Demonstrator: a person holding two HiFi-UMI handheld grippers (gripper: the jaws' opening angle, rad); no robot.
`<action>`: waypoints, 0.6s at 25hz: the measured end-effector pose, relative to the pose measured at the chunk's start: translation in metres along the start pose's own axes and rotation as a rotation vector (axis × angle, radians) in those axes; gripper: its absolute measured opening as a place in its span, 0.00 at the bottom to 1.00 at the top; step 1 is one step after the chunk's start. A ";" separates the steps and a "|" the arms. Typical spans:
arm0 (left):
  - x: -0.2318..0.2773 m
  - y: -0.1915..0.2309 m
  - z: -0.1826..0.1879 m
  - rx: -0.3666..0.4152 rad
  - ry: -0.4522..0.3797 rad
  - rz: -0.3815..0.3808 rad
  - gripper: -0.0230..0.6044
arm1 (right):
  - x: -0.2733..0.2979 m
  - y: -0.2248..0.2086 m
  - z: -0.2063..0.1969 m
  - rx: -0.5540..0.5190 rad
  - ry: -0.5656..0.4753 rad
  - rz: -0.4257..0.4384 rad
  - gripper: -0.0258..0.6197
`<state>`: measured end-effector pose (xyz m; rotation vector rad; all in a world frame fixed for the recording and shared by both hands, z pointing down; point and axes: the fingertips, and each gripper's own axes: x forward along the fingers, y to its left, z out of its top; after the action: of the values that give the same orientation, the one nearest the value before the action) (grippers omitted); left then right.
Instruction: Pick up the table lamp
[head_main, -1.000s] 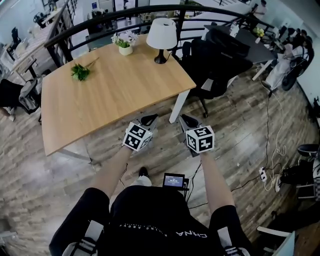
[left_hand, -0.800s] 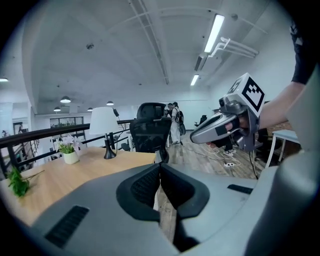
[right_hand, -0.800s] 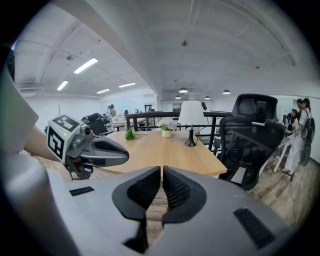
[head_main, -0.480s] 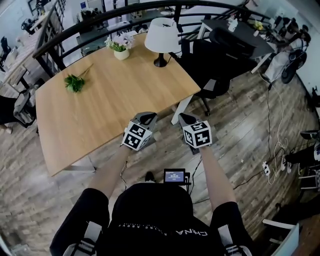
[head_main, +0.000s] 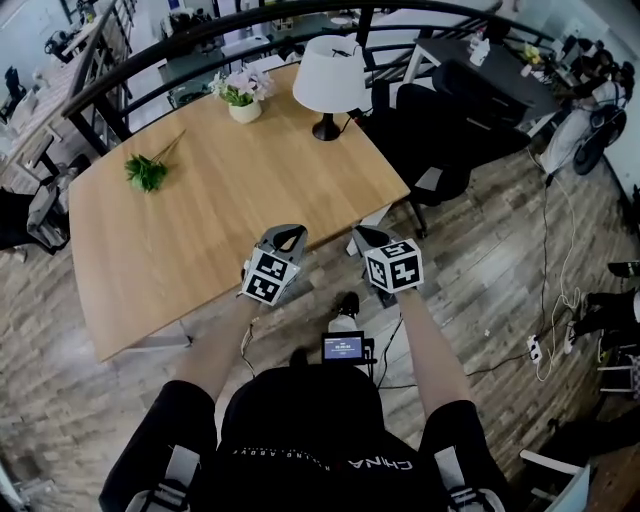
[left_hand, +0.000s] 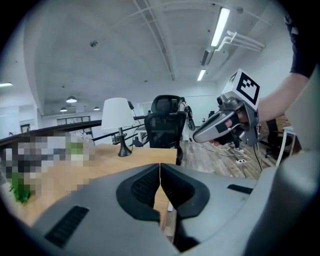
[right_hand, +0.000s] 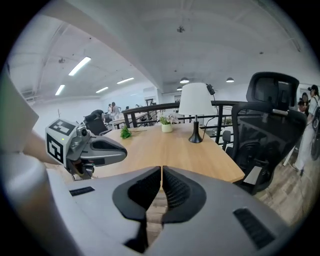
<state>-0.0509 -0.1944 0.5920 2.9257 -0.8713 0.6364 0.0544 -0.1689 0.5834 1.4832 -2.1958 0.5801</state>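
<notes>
The table lamp (head_main: 328, 85) is standing upright at the counter's (head_main: 200, 240) far right corner, well ahead of both grippers hovering at the near edge, the right gripper (head_main: 366, 238) sitting slightly nearer than the left gripper (head_main: 284, 236), both with fingers pressed together on nothing.

**Both grippers held forward, jaws closed**

The left gripper (head_main: 284, 236) and right gripper (head_main: 362, 238) are level with each other, slightly apart, pointing away and somewhat downward. Each pair of jaws is pressed together. The left forearm (head_main: 215, 345) and right forearm (head_main: 432, 345) are stretched forward, bare.
</notes>
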 end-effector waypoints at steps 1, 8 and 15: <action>0.007 0.009 0.000 -0.005 0.004 0.019 0.07 | 0.009 -0.007 0.005 0.004 -0.006 0.012 0.09; 0.079 0.060 0.029 -0.013 0.035 0.083 0.07 | 0.065 -0.063 0.056 -0.021 -0.036 0.098 0.09; 0.158 0.086 0.075 -0.031 0.027 0.115 0.07 | 0.097 -0.137 0.109 -0.050 -0.050 0.158 0.09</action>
<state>0.0519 -0.3593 0.5768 2.8495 -1.0429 0.6599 0.1373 -0.3500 0.5628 1.3204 -2.3636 0.5393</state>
